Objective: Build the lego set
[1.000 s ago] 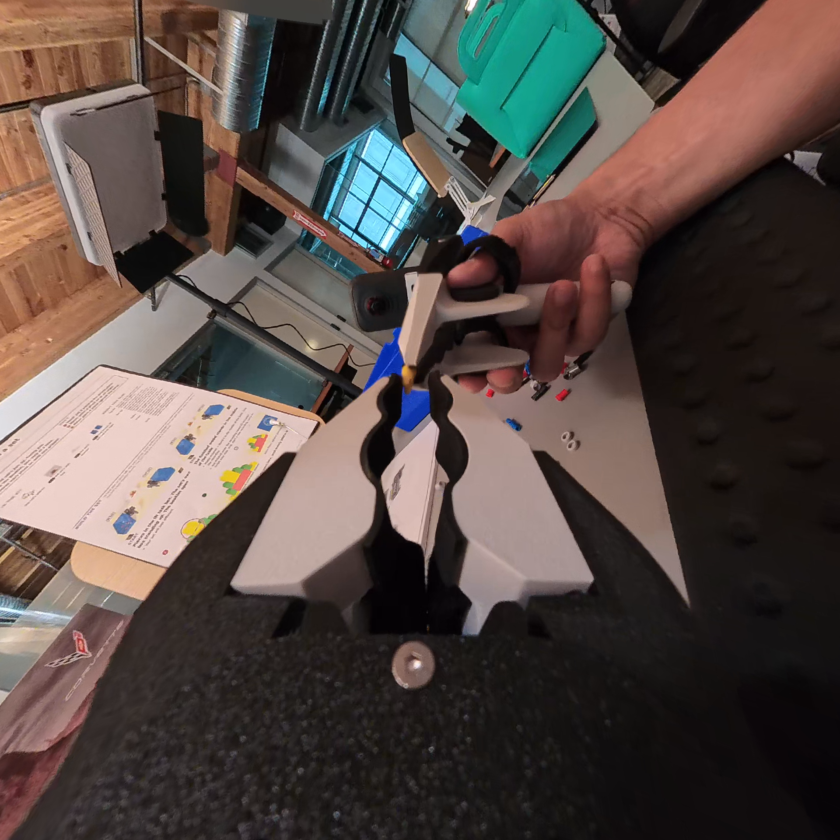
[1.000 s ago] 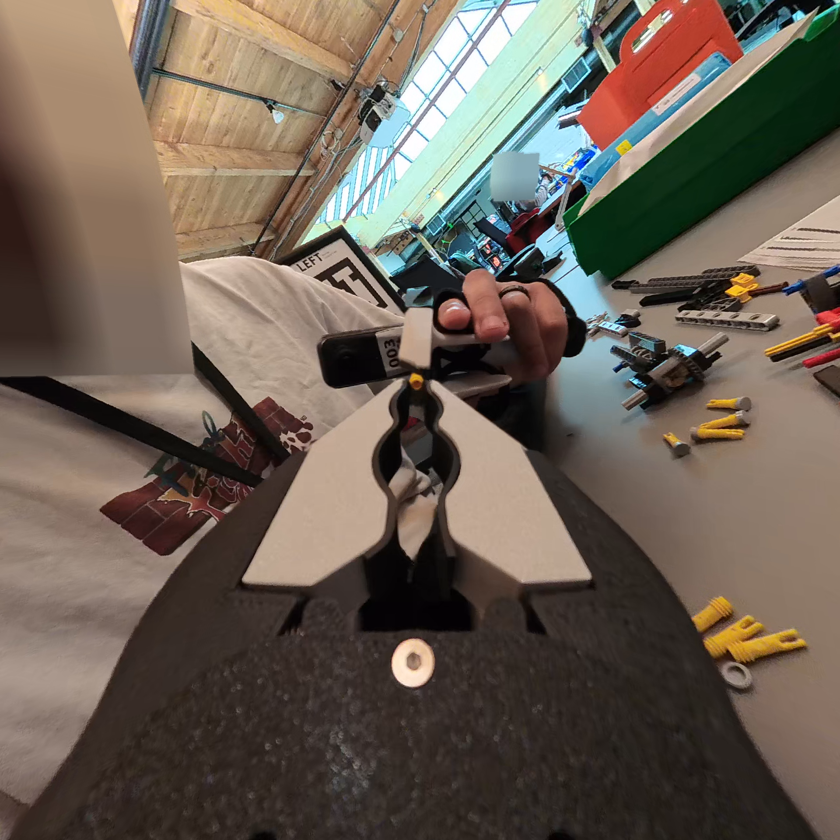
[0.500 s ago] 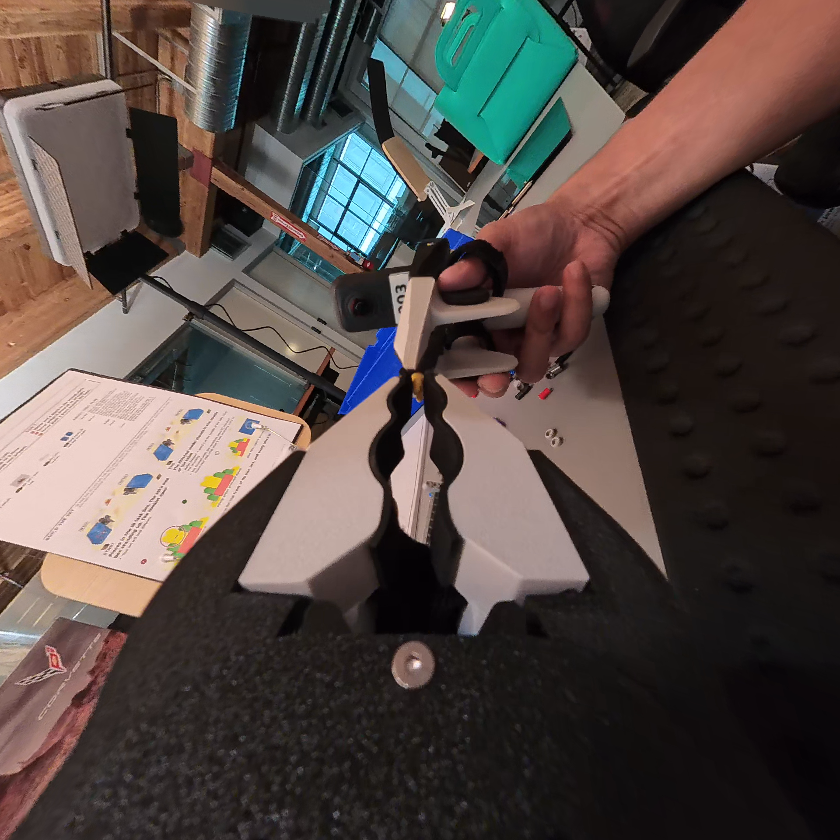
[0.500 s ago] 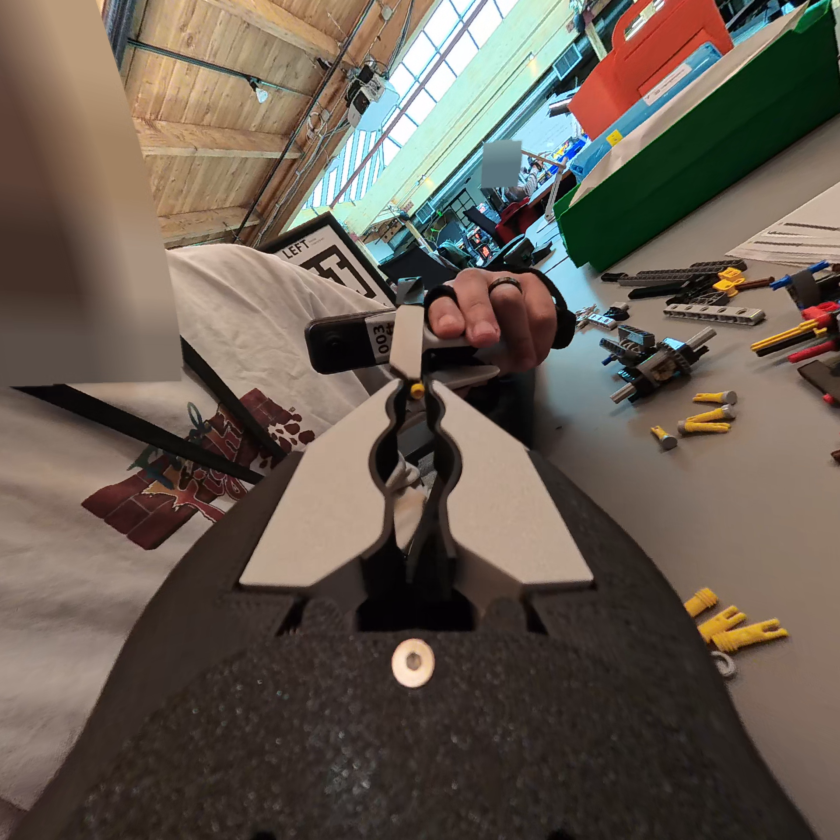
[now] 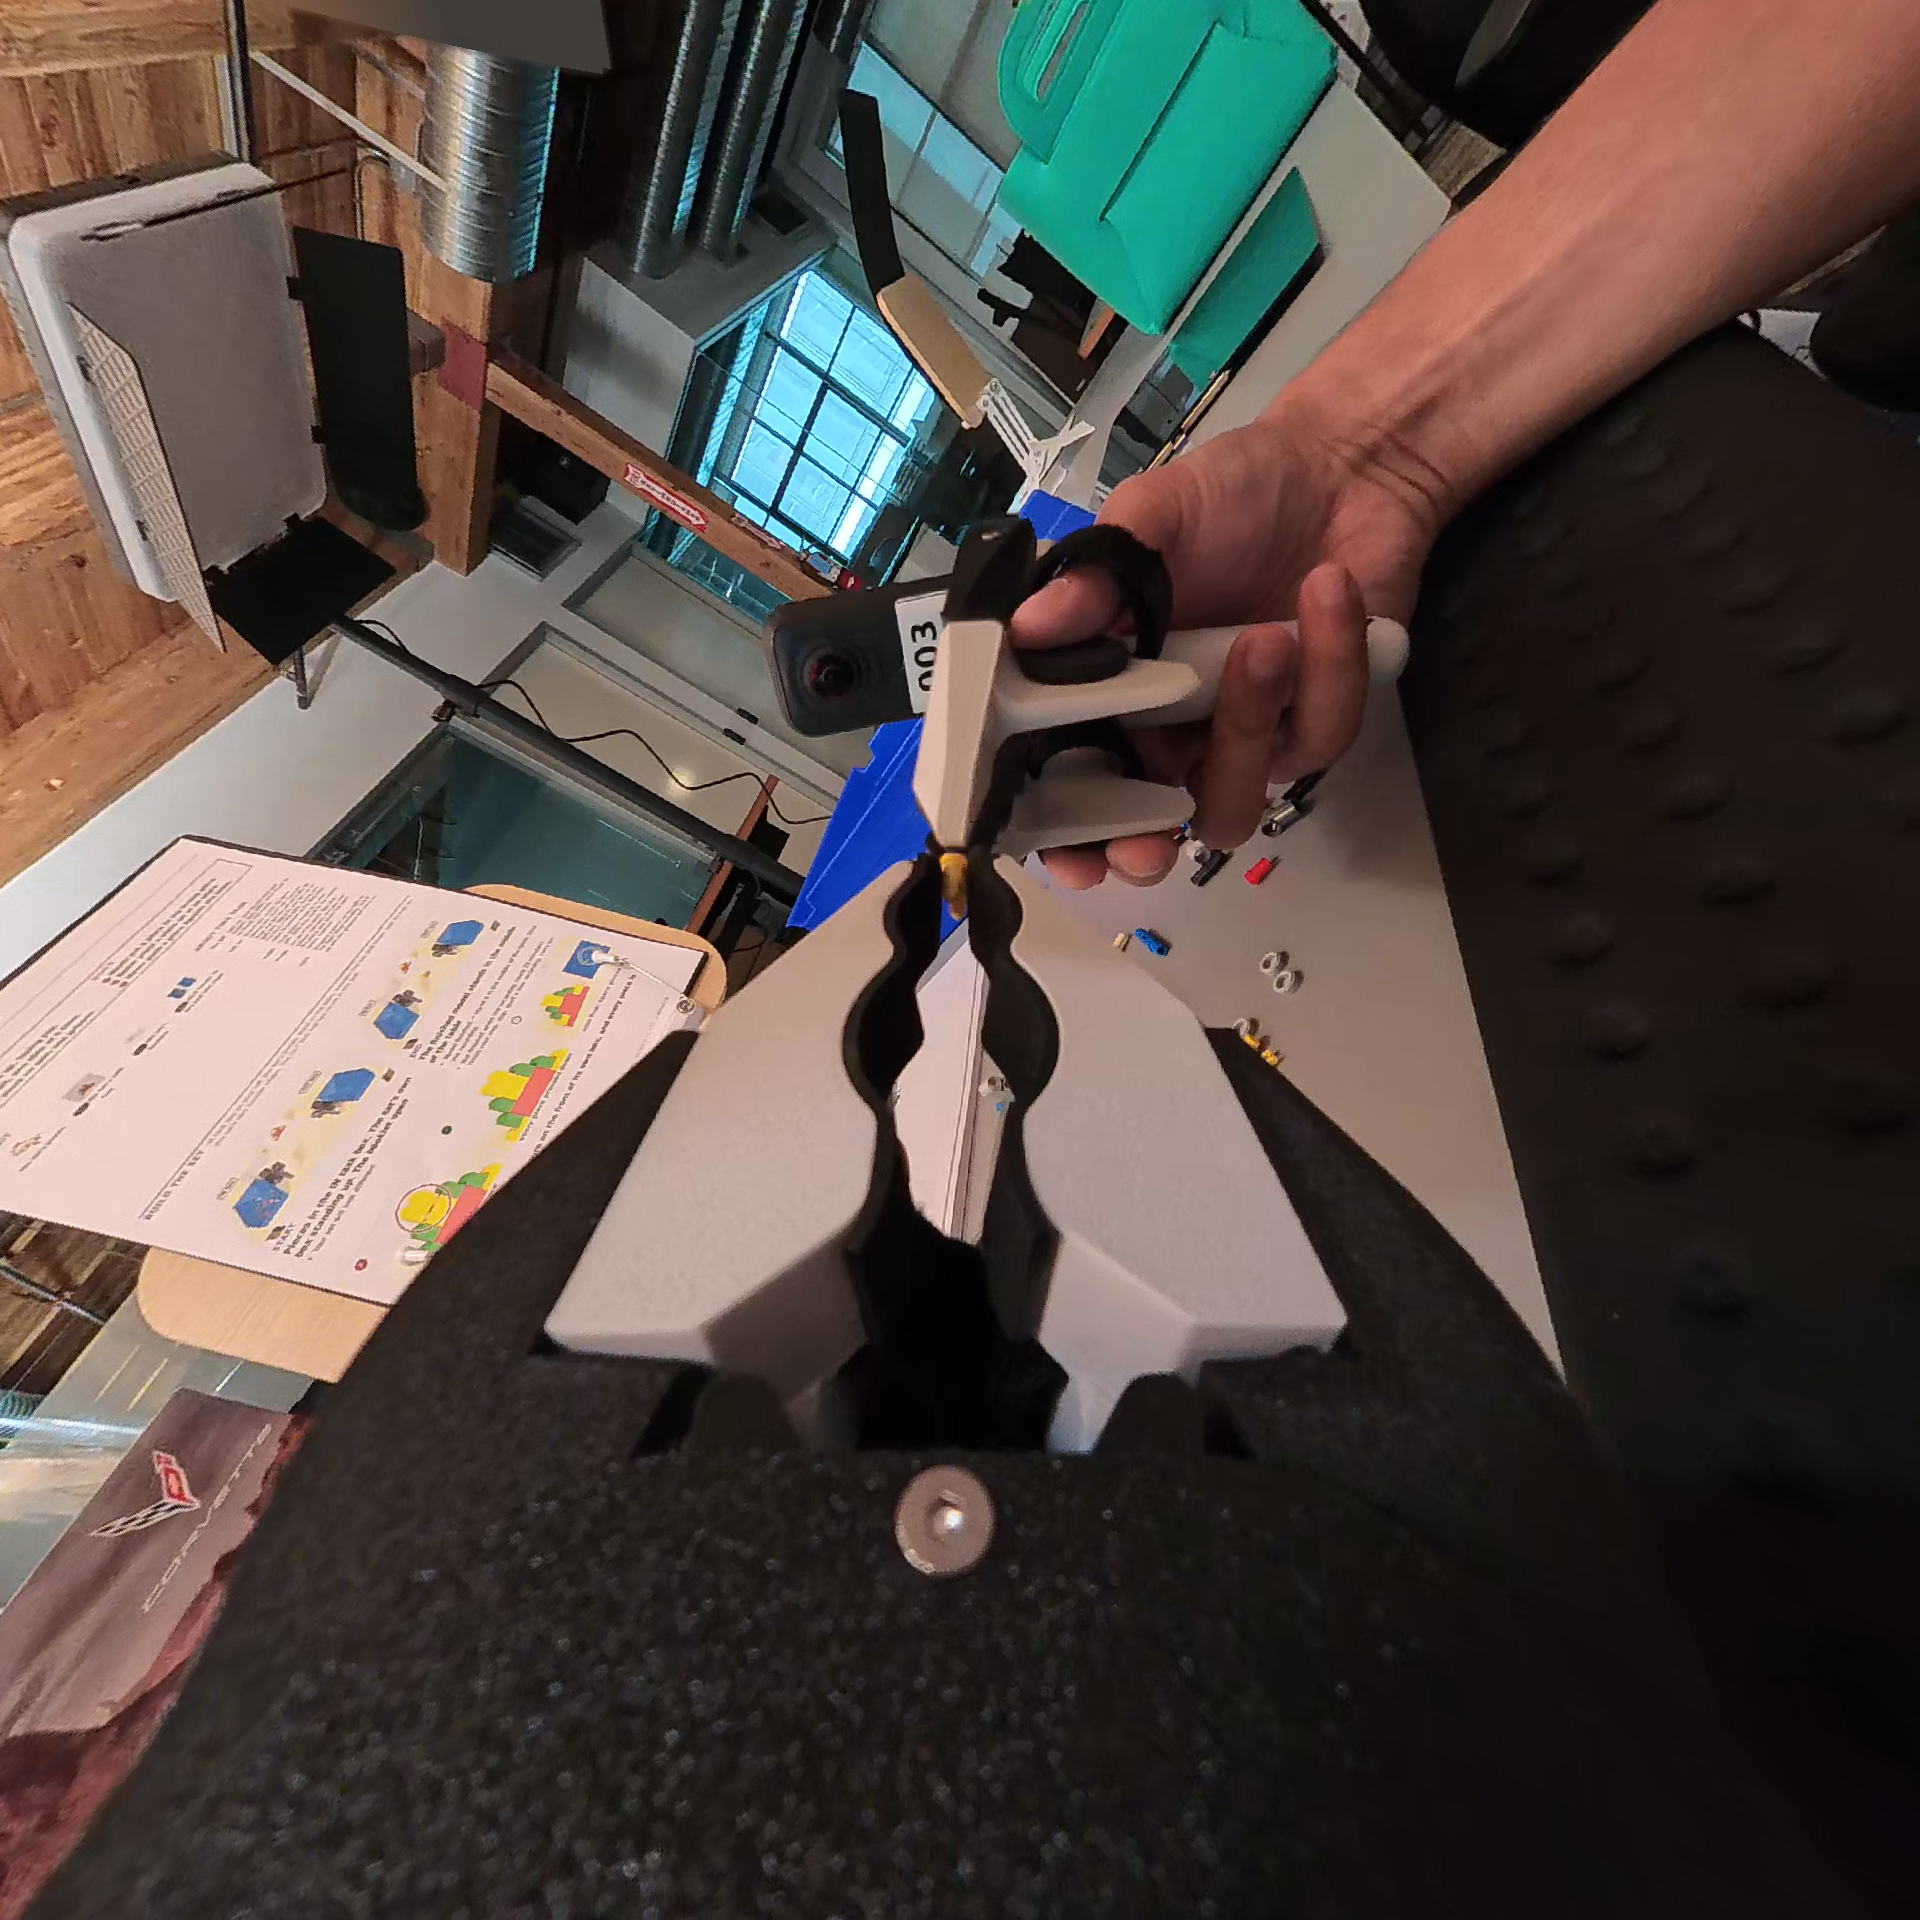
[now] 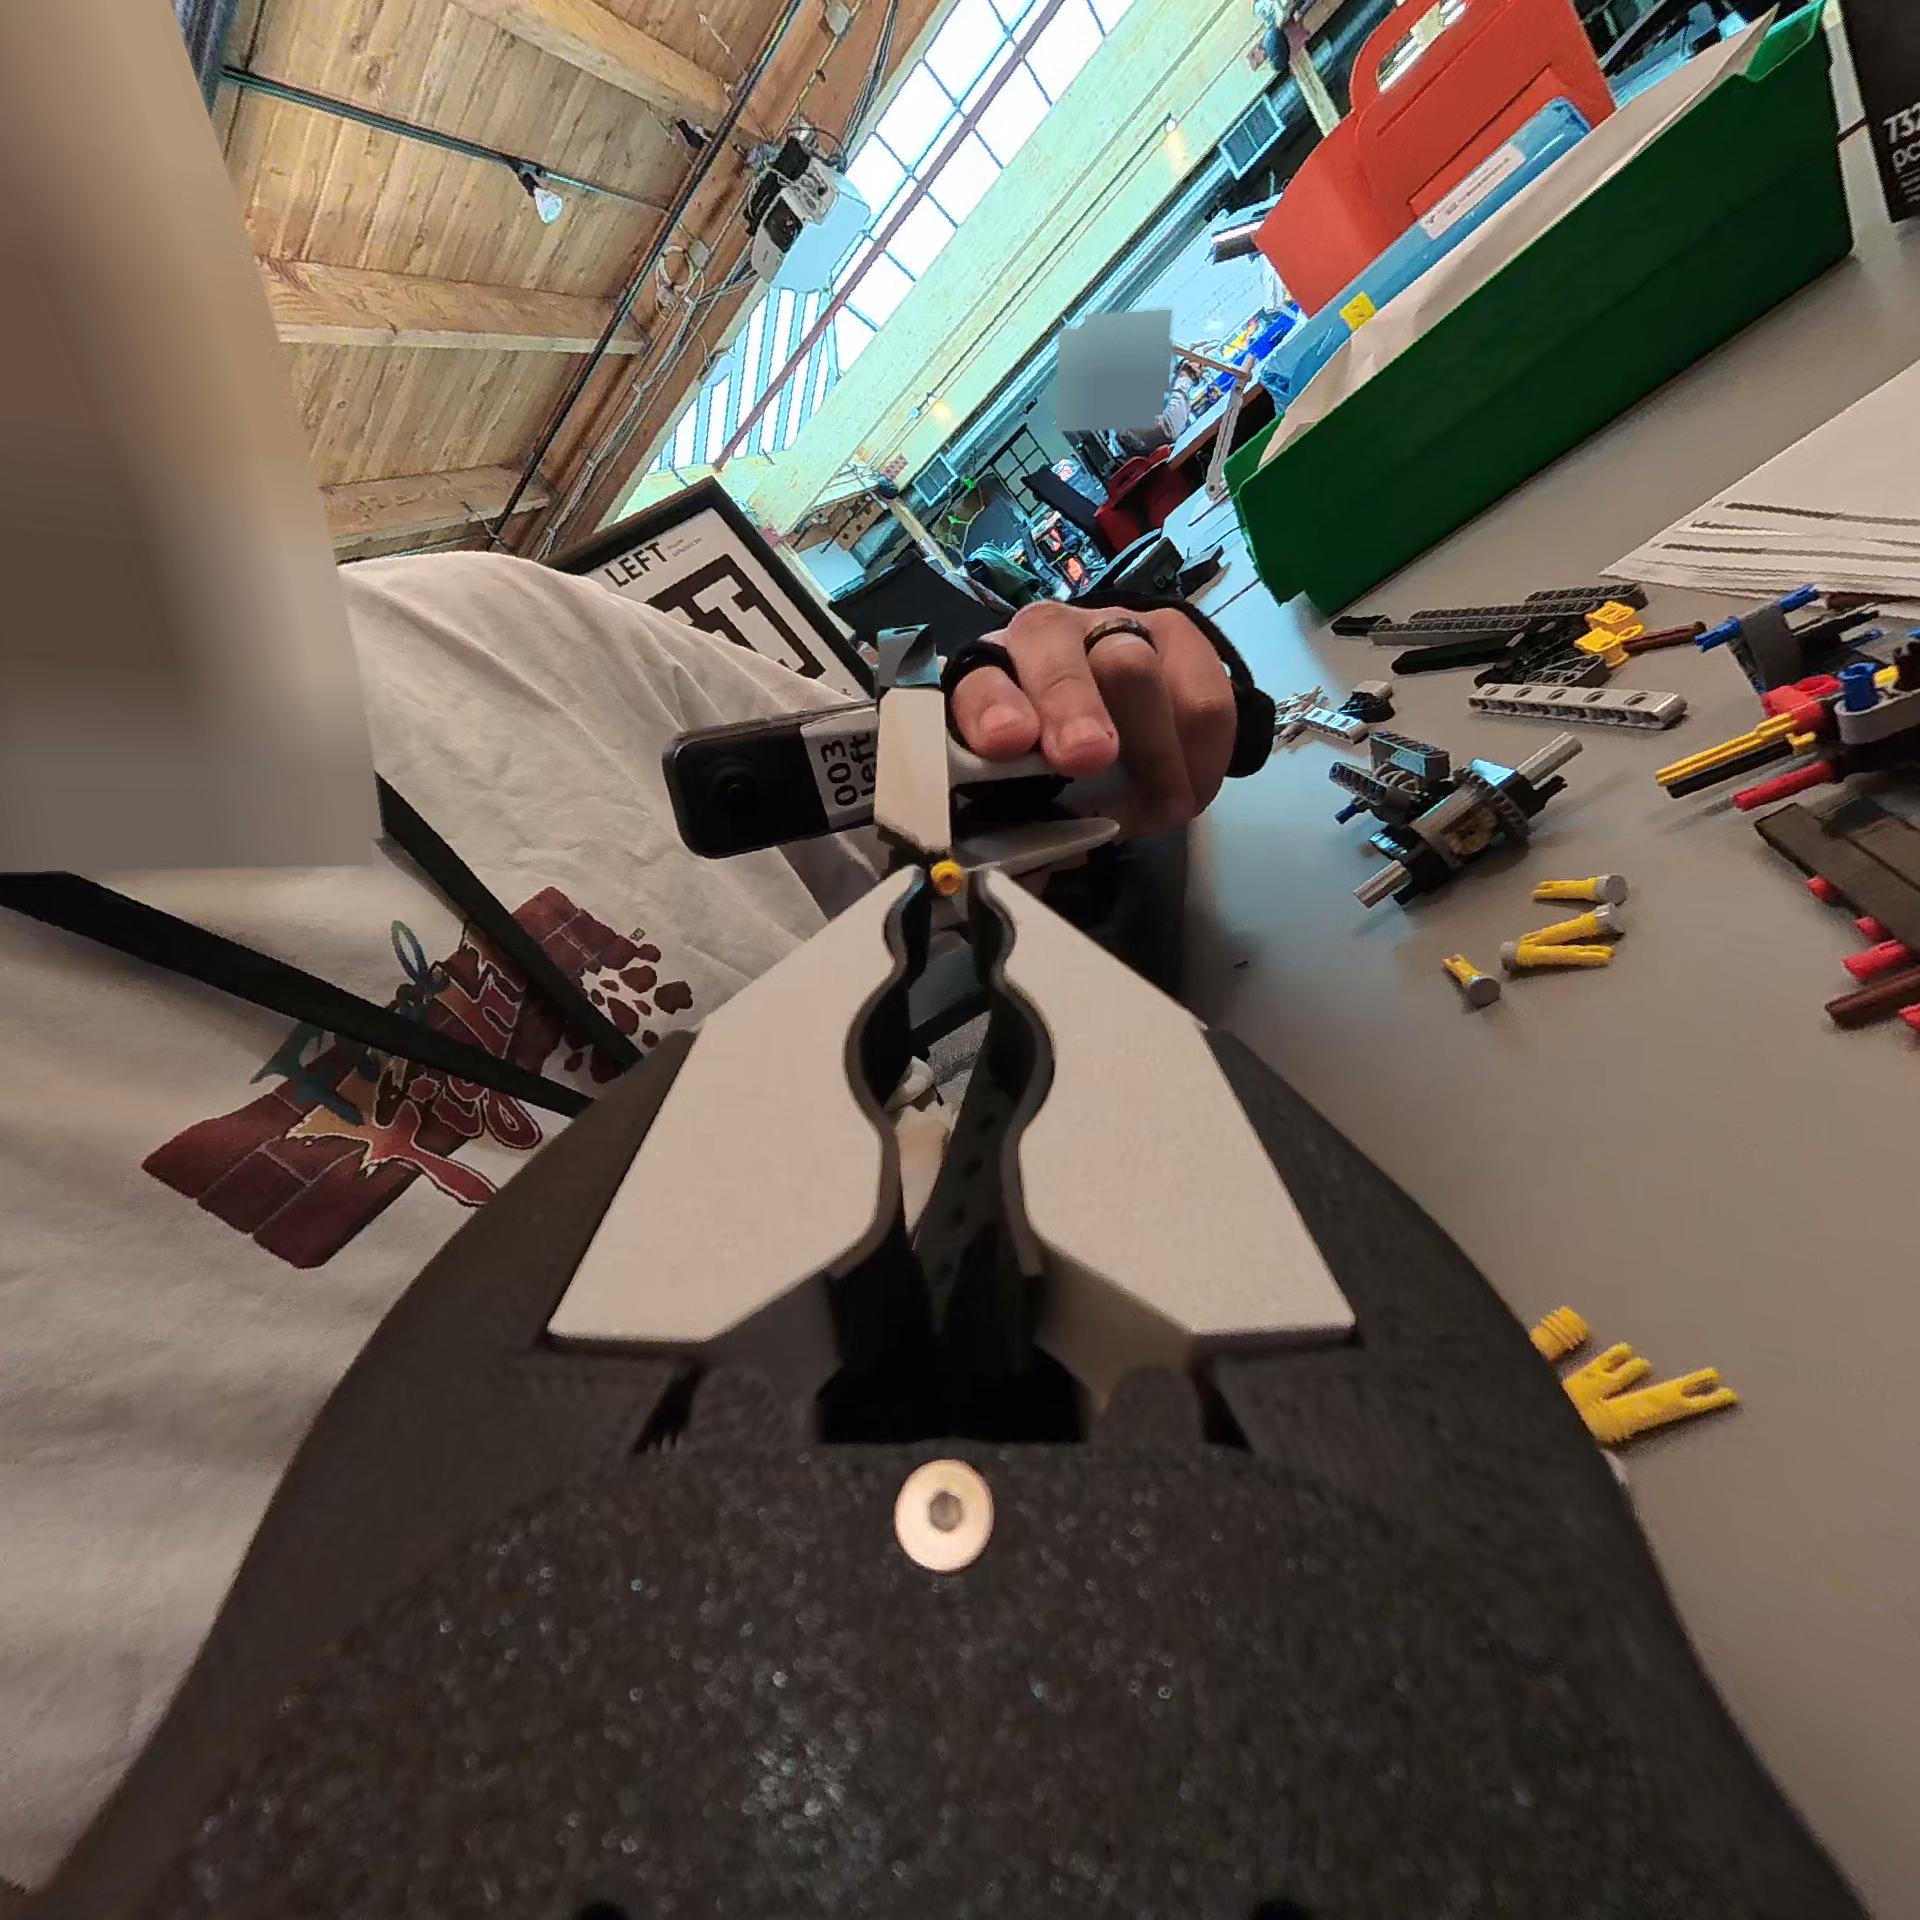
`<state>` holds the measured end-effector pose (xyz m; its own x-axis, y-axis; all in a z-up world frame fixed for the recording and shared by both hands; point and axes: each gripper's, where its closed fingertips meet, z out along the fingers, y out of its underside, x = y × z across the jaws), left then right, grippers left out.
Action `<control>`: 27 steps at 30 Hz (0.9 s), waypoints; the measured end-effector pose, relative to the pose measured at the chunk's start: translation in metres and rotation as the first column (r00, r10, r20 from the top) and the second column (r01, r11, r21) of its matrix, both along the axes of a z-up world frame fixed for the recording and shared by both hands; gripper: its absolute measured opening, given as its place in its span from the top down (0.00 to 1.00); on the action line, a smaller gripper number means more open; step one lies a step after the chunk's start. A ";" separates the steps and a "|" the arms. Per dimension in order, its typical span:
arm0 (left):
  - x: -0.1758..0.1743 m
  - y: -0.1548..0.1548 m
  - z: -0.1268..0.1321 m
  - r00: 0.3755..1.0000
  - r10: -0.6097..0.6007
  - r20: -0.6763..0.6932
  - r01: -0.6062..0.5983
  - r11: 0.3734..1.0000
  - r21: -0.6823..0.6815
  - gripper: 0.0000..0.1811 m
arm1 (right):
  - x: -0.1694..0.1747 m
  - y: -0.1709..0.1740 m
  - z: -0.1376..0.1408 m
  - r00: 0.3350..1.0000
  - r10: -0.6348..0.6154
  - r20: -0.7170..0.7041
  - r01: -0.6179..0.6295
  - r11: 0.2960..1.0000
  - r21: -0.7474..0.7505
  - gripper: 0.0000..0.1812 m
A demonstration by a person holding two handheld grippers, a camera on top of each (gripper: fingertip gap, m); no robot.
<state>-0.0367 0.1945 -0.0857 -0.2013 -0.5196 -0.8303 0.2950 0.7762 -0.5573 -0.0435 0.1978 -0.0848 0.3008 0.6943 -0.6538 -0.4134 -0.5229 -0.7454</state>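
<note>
A small yellow Lego pin [image 5: 951,881] sits where the two grippers meet tip to tip above the grey table [image 5: 1382,1039]. My left gripper [image 5: 953,888] has its jaws nearly closed, with the pin pinched at the very tips. In the left wrist view, the right gripper [image 5: 951,831] is held in a hand and points down onto the same pin. In the right wrist view the pin [image 6: 943,876] shows end-on between the tips of my right gripper [image 6: 948,883], which is shut on it. There the left gripper [image 6: 914,831] touches it from above.
A picture instruction sheet [image 5: 312,1039] stands at the left, with a blue bin [image 5: 868,821] behind the grippers. On the table lie a grey-black Technic assembly [image 6: 1455,810], loose yellow pins [image 6: 1558,935] [image 6: 1631,1392], beams and a green bin [image 6: 1558,364]. The person's white shirt [image 6: 520,727] is close behind.
The two grippers have come closer, tip to tip. The left jaws, slightly apart a second ago, have narrowed onto the yellow pin that the right gripper brought in.
</note>
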 end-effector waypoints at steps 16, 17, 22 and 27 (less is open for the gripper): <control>-0.002 -0.002 0.000 0.999 -0.029 -0.025 0.028 0.998 -0.052 0.98 | -0.003 -0.003 0.001 1.000 0.021 0.009 -0.021 1.000 0.011 0.98; -0.002 -0.002 0.000 0.999 -0.030 -0.021 0.029 0.998 -0.052 0.98 | -0.003 -0.003 0.001 1.000 0.023 0.008 -0.023 1.000 0.013 0.98; -0.004 -0.005 0.001 0.999 -0.044 -0.013 0.043 0.997 -0.060 0.98 | -0.004 -0.006 0.003 0.998 0.053 -0.018 -0.053 0.999 0.003 0.98; -0.005 -0.005 0.004 0.999 -0.051 -0.011 0.050 0.996 -0.077 0.97 | -0.003 -0.008 0.006 0.998 0.060 -0.033 -0.060 0.998 0.012 0.98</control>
<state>-0.0418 0.1899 -0.0818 -0.2400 -0.5707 -0.7853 0.3251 0.7150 -0.6190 -0.0466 0.1901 -0.0791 0.2366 0.7178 -0.6548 -0.4061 -0.5392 -0.7378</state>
